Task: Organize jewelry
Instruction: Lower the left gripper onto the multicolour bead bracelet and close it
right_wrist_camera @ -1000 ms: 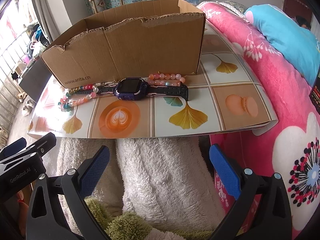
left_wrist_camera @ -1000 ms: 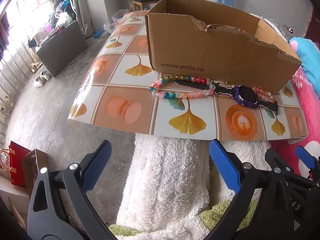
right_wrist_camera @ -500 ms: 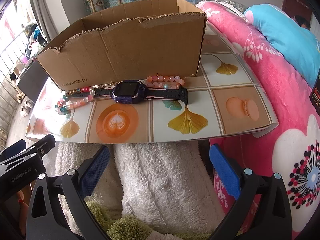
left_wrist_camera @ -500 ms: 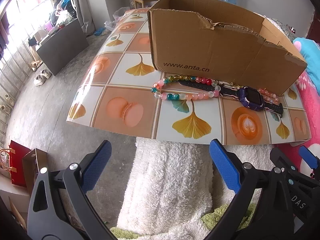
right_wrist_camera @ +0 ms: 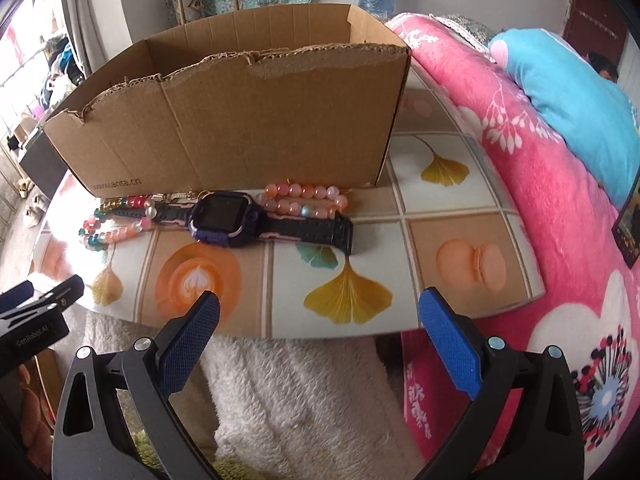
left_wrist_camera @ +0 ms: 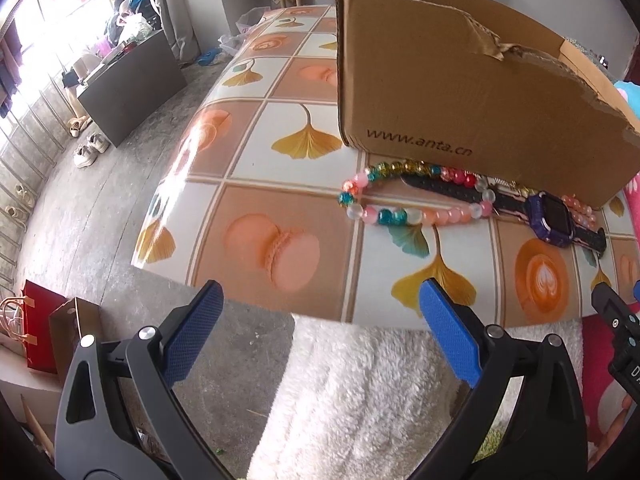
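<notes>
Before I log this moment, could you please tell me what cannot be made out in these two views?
- Inside of the torn brown cardboard box: its floor is hidden by the front wall in both views.
- Thin gold-coloured chain: mostly hidden behind the purple smartwatch and the multicoloured bead bracelet; too small to identify.
- Peach bead bracelet: in the left wrist view, largely hidden by the watch.

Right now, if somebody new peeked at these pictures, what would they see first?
Probably the big torn cardboard box standing on the table with the ginkgo-leaf cloth. Right in front of it lie a purple watch, a colourful bead bracelet at its left end and a peach bead bracelet behind its strap. The blue-padded left tongs and right tongs are open near the table's edge.
</notes>
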Action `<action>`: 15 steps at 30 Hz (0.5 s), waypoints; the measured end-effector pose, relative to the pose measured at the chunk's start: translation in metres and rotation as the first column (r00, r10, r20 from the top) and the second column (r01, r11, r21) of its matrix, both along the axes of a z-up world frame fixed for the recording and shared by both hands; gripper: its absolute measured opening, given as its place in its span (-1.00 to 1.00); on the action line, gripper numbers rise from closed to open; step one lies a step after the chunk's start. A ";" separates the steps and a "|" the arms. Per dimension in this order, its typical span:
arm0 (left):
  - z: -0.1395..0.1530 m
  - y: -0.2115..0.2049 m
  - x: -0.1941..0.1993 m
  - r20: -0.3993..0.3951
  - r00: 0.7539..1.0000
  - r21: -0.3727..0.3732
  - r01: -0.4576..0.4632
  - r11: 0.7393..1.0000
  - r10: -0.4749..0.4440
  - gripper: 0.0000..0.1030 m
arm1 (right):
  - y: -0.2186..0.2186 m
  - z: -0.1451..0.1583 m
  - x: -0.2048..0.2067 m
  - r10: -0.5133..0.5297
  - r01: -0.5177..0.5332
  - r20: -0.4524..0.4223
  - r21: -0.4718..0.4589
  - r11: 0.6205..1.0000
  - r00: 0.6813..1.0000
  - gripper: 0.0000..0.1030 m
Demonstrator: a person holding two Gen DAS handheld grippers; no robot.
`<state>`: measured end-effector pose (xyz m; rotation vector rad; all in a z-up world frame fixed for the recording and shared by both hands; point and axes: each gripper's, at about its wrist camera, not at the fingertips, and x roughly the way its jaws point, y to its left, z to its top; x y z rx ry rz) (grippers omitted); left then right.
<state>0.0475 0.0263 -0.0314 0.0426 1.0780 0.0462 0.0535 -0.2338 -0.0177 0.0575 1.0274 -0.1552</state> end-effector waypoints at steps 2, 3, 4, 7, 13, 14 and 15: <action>-0.005 0.000 0.008 -0.012 1.000 0.007 0.012 1.000 -0.012 0.84 | 0.001 -0.005 0.007 0.023 -0.023 -0.007 -0.001 1.000 1.000 0.89; -0.009 0.000 0.012 -0.024 1.000 0.013 0.019 1.000 -0.019 0.84 | 0.002 -0.009 0.011 0.037 -0.037 -0.018 -0.003 0.999 0.999 0.89; -0.012 0.000 0.014 -0.034 0.999 0.020 0.027 0.999 -0.027 0.84 | 0.002 -0.012 0.013 0.046 -0.046 -0.024 -0.003 0.999 0.999 0.89; -0.013 -0.001 0.018 -0.019 0.999 0.020 0.049 0.999 -0.049 0.85 | 0.003 -0.023 0.022 0.075 -0.075 -0.059 -0.006 0.997 0.995 0.89; -0.015 0.003 0.024 -0.026 0.996 -0.034 0.090 0.995 -0.090 0.85 | -0.007 -0.026 0.028 0.102 -0.099 -0.058 0.052 0.994 0.993 0.89; -0.015 0.005 0.025 -0.030 0.995 -0.048 0.091 0.995 -0.092 0.86 | -0.008 -0.027 0.026 0.105 -0.103 -0.053 0.055 0.993 0.993 0.89; -0.016 0.005 0.025 -0.030 0.995 -0.047 0.099 0.994 -0.100 0.87 | -0.009 -0.027 0.026 0.113 -0.110 -0.052 0.052 0.993 0.992 0.89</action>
